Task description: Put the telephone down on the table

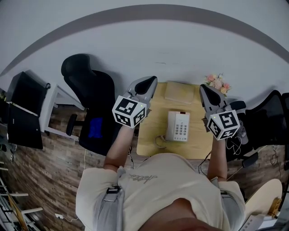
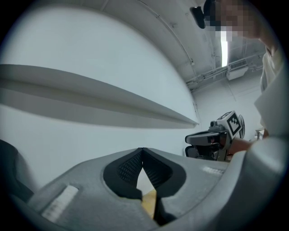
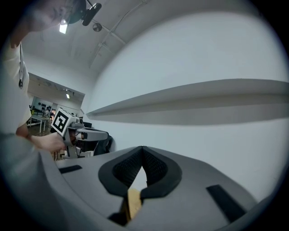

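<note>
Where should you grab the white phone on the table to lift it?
Probably the handset, which seems to lie along the left side of the telephone. It is a long narrow bar, so jaws coming straight down from above could close across its middle. The flat, wide body looks too broad to pinch.

A black office chair (image 1: 88,97) stands on a wood-plank floor (image 1: 49,167), a blue patch (image 1: 95,127) on its seat. Left of it is a white frame (image 1: 54,106), then dark flat panels (image 1: 25,110). Pink flowers (image 1: 217,82) sit by a white wall (image 1: 144,45) crossed by a grey band (image 1: 135,13). A second black chair (image 1: 271,119) stands at the far right.
</note>
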{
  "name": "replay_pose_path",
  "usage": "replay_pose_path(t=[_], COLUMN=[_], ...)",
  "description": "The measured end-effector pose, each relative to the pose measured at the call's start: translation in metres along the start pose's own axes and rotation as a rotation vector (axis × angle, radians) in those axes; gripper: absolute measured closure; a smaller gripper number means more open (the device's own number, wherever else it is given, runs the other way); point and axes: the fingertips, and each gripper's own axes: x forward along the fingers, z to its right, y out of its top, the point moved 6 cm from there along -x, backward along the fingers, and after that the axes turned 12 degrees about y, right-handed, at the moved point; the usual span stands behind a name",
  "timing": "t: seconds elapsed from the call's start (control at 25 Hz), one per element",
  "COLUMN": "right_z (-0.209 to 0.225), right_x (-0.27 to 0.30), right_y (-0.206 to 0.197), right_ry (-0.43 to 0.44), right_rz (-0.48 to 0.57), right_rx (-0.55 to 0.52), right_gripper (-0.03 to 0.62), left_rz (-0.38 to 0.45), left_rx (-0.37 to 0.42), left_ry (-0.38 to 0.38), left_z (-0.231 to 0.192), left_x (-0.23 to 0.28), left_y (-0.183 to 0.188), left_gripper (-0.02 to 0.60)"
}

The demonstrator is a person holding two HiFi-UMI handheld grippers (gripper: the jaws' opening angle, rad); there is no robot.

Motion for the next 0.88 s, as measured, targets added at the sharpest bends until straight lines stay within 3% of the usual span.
replay_pose_path(t=[0.88], right_z=[-0.004], right_x=[-0.008], right_y=[0.002], right_ry=[-0.009], right_rz=[0.006], right_rx=[-0.003], right_gripper=[0.592], left_rz=[-0.014], left_rx=[-0.015], left_ry=[0.003], left_z=[-0.001], left_x=[-0.004], left_y=[-0.007], left_gripper=[0.565])
